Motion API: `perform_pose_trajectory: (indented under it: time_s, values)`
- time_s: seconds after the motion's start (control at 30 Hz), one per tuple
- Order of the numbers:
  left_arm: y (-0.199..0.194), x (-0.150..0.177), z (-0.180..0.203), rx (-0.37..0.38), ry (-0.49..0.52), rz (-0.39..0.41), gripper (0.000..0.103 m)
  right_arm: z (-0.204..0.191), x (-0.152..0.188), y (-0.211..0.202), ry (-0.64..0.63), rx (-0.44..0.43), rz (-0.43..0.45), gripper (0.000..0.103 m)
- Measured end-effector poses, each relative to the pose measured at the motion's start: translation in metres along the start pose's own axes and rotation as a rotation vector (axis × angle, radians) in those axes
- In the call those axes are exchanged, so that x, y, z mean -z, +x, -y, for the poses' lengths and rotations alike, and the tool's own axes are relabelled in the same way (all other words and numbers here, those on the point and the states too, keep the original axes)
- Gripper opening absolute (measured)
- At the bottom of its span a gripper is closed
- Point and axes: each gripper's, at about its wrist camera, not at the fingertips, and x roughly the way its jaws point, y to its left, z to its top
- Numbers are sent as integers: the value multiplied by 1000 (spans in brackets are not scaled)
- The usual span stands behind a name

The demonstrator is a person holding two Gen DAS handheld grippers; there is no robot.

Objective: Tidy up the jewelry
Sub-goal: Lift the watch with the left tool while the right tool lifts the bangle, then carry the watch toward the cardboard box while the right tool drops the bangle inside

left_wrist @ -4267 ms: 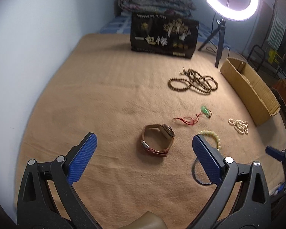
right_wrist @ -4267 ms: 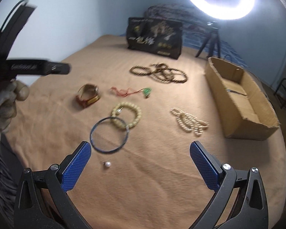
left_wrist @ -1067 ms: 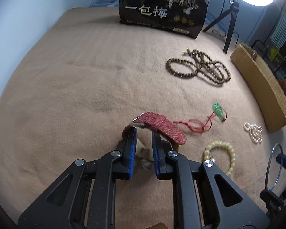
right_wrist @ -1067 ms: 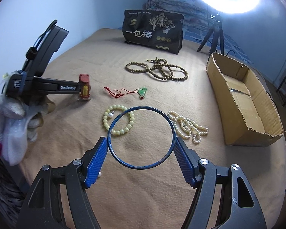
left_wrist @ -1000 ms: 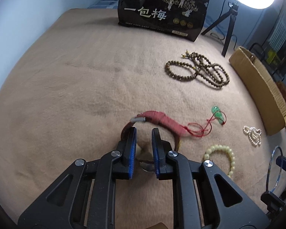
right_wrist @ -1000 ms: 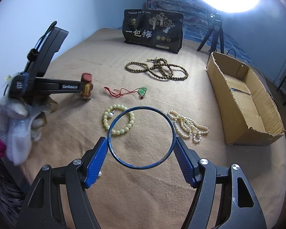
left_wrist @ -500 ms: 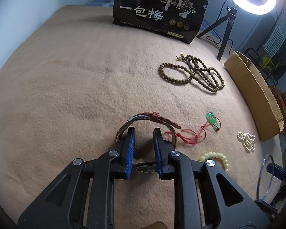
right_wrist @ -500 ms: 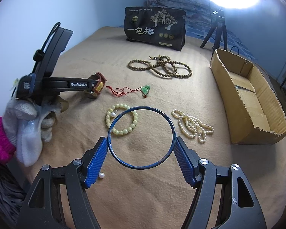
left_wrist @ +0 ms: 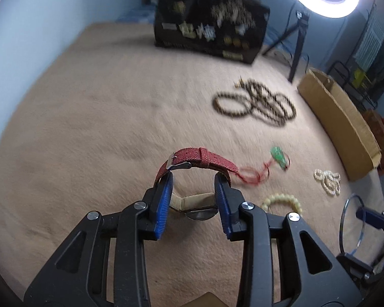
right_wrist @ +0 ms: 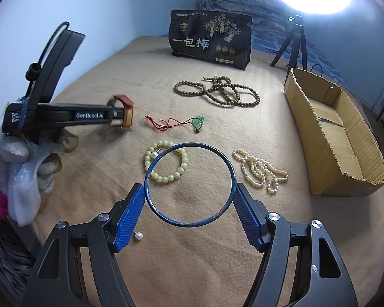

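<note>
My left gripper (left_wrist: pixel 194 179) is shut on a red-strapped watch (left_wrist: pixel 199 160), its fingers inside the strap loop, lifted above the tan blanket. The watch also shows in the right wrist view (right_wrist: pixel 125 110) at the left gripper's tip (right_wrist: pixel 117 115). My right gripper (right_wrist: pixel 189 197) is shut on a dark blue bangle (right_wrist: pixel 147 174), held upright above the blanket; the bangle also shows in the left wrist view (left_wrist: pixel 341 225). A cardboard box (right_wrist: pixel 327 133) stands open at the right.
On the blanket lie a yellow bead bracelet (right_wrist: pixel 166 163), a pearl strand (right_wrist: pixel 258 171), a green pendant on red cord (right_wrist: pixel 181 124), brown prayer beads (right_wrist: pixel 217 90) and a loose pearl (right_wrist: pixel 139 236). A black bag (right_wrist: pixel 210 42) and ring light tripod (right_wrist: pixel 297 41) stand behind.
My left gripper's jaws have spread wider inside the watch strap and it has lifted the watch off the blanket. My right gripper still holds the bangle, almost unmoved.
</note>
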Motion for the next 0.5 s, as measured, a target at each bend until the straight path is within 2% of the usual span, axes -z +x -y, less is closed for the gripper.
perform_pose_trajectory:
  time_s: [0.17, 0.27, 0.5]
  values:
    - [-31, -10, 9, 12, 29, 121, 34, 0, 0, -3, 0, 4, 8, 70]
    - [-50, -17, 21, 45, 45, 176, 34, 3, -1, -6, 8, 8, 17, 70]
    - [-74, -41, 55, 134, 60, 237, 34, 27, -11, -25, 34, 55, 66, 70]
